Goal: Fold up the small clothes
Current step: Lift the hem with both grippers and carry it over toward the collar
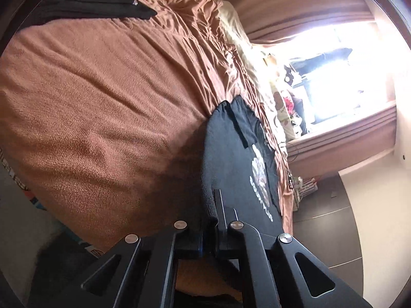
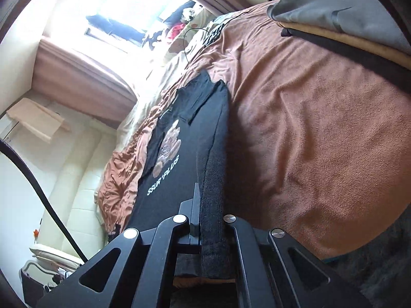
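Two grippers pinch one black T-shirt (image 1: 231,159) lying on the brown bedspread (image 1: 102,102): the left gripper (image 1: 214,220) is clamped on its near hem, and the right gripper (image 2: 205,220) likewise. A lengthwise fold seems underway; next, carry both corners across together.

I'm working in a bedroom of a home. A wide bed (image 1: 97,107) fills most of both views, covered with a rust-brown fleece blanket (image 2: 321,133) that bunches into wrinkles toward the far side. Beyond it a bright window (image 1: 341,59) is framed by pinkish-brown curtains (image 1: 295,5). Folded clothes (image 2: 341,12) sit stacked at one corner of the bed. A patterned pillow (image 1: 282,105) lies near the window, and cream padded panelling (image 2: 77,179) lines the wall beside the bed.
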The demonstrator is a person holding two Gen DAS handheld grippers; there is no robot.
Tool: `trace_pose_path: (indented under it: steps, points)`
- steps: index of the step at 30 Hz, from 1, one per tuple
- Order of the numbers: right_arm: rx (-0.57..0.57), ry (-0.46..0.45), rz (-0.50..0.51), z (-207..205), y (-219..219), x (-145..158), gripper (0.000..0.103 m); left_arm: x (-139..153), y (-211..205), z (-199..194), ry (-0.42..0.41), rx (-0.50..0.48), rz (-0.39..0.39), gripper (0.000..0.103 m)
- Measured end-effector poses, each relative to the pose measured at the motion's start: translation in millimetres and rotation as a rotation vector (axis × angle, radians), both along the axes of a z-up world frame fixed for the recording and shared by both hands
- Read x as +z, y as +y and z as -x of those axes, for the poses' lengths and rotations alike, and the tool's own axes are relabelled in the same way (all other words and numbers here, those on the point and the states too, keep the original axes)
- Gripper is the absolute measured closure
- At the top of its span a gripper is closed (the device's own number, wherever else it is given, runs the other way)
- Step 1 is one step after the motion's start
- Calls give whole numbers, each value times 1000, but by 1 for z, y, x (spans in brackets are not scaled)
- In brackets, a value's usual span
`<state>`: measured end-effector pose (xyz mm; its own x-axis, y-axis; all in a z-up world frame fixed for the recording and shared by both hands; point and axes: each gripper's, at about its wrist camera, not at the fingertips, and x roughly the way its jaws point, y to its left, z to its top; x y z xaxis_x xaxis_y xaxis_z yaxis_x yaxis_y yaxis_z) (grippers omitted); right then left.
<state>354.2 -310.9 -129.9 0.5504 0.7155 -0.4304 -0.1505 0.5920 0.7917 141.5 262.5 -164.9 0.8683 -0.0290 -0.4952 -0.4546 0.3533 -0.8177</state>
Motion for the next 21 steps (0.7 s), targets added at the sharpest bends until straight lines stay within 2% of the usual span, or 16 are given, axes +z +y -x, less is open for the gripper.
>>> trace_pose_path:
  steps: [8, 21]
  points:
    - [21, -42, -11, 32, -15, 17, 103, 23, -1, 38, -85, 7, -8, 101]
    - [34, -84, -5, 78, -34, 29, 103, 25, -13, 97, -160, -12, 6, 101]
